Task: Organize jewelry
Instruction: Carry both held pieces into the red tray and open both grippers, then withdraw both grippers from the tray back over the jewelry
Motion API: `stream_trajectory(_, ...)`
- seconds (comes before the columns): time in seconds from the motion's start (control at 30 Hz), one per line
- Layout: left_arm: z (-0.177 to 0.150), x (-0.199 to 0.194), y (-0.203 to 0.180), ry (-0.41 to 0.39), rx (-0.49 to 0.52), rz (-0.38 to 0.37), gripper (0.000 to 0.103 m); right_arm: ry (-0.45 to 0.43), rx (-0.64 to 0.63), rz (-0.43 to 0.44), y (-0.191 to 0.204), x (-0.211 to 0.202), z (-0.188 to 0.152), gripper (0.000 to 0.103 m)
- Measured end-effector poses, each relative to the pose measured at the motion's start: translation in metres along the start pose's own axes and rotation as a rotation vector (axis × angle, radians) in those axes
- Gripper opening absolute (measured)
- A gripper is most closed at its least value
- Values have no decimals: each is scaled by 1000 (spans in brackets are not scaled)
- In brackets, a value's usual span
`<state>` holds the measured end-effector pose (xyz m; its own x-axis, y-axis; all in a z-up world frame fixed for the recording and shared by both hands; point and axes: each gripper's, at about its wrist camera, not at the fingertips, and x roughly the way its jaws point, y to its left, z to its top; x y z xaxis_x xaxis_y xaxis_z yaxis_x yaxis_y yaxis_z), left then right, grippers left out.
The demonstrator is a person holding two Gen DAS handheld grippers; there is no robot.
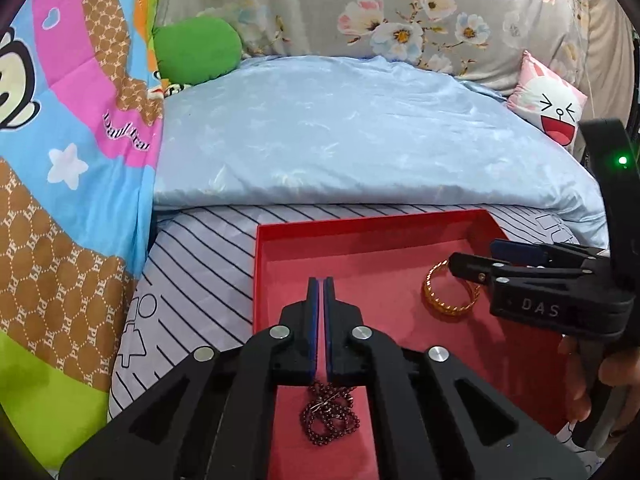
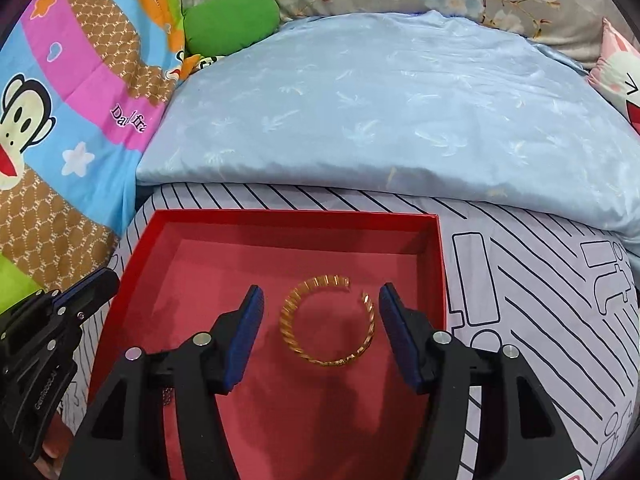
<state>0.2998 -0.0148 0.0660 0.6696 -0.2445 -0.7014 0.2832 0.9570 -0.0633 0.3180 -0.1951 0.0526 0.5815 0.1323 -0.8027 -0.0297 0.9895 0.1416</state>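
Note:
A red tray (image 1: 360,224) (image 2: 280,214) lies on the striped bedsheet. My left gripper (image 1: 321,280) is shut over the tray's left part. A dark red bead necklace (image 1: 328,416) runs up into the gap at the back of its pads and bunches below; whether the bunch touches the floor I cannot tell. A few beads (image 2: 168,394) show in the right wrist view, where the left gripper (image 2: 102,280) is at the tray's left wall. My right gripper (image 2: 320,292) (image 1: 474,254) stands open around a gold twisted bangle (image 2: 288,320) (image 1: 440,306), which lies flat on the tray floor, clear of both pads.
A light blue pillow (image 1: 360,132) lies just behind the tray. A colourful cartoon blanket (image 1: 72,160) rises on the left, with a green cushion (image 1: 196,48) behind it. A pink cartoon cushion (image 1: 548,108) sits at the right. A hand (image 1: 600,380) holds the right gripper's handle.

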Motion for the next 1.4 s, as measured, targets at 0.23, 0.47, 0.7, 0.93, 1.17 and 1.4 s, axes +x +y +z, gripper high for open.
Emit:
stream_trajectory(0.23, -5, -16, 7, -8, -32, 12, 16, -37, 5, 15, 0, -26, -5, 69)
stream_trajectory(0.47, -16, -63, 5, -52, -29, 10, 30, -86, -5, 36, 5, -79, -34, 70)
stream_trajectory(0.7, -53, -112, -11, -75, -13, -2, 35, -121, -17, 31, 10, -125, -87, 70)
stream_trajectory(0.93, -102, -141, -30, -60, -6, -3, 42, -114, -25, -8, 13, -152, -150, 70)
stream_trajectory(1.17, -159, -150, -40, -13, -15, 24, 42, -85, 17, -27, 7, -163, -204, 70)
stream_trajectory(1.4, -200, -149, -39, 31, -79, 20, 42, -51, 16, -73, 12, -154, -242, 70)
